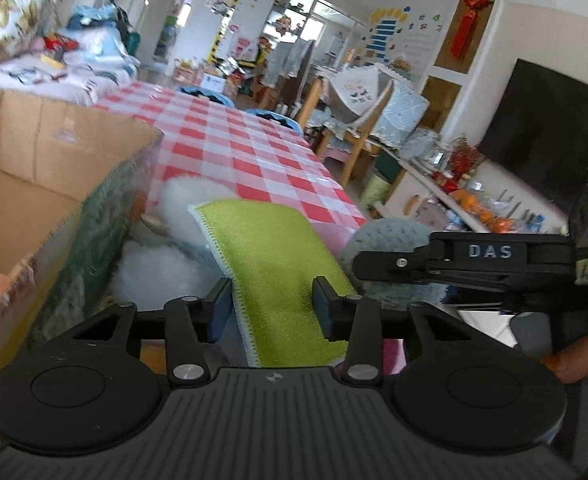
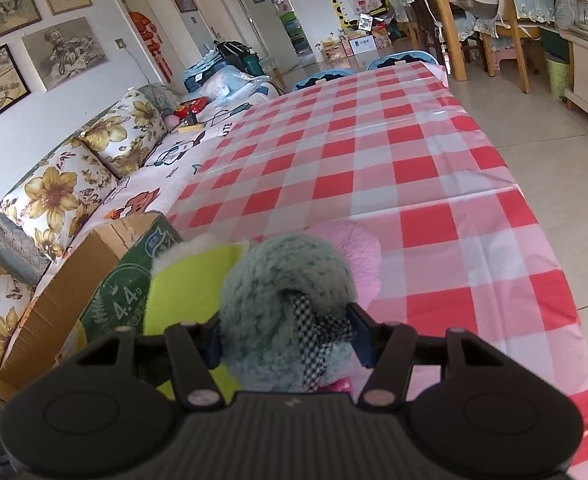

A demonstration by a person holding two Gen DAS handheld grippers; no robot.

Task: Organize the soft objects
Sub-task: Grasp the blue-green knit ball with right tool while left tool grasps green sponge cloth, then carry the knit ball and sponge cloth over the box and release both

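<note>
My left gripper (image 1: 271,304) is shut on a green microfibre cloth (image 1: 269,256) and holds it up beside the open cardboard box (image 1: 33,168). A white fluffy soft thing (image 1: 173,240) lies behind the cloth next to the box. My right gripper (image 2: 287,332) is shut on a teal fluffy plush (image 2: 281,280) with a black-and-white checked ribbon (image 2: 314,332). The plush also shows in the left wrist view (image 1: 390,240), behind the right gripper's body (image 1: 462,260). A pink fluffy thing (image 2: 354,248) lies on the table behind the plush. The green cloth (image 2: 185,288) and the box (image 2: 93,272) show at the left of the right wrist view.
The red-and-white checked tablecloth (image 2: 394,140) covers a long table. A floral sofa (image 2: 53,184) with clutter runs along its left. Wooden chairs (image 2: 510,28) and a low cabinet (image 2: 586,68) stand to the right. A dark TV screen (image 1: 542,128) hangs on the right wall.
</note>
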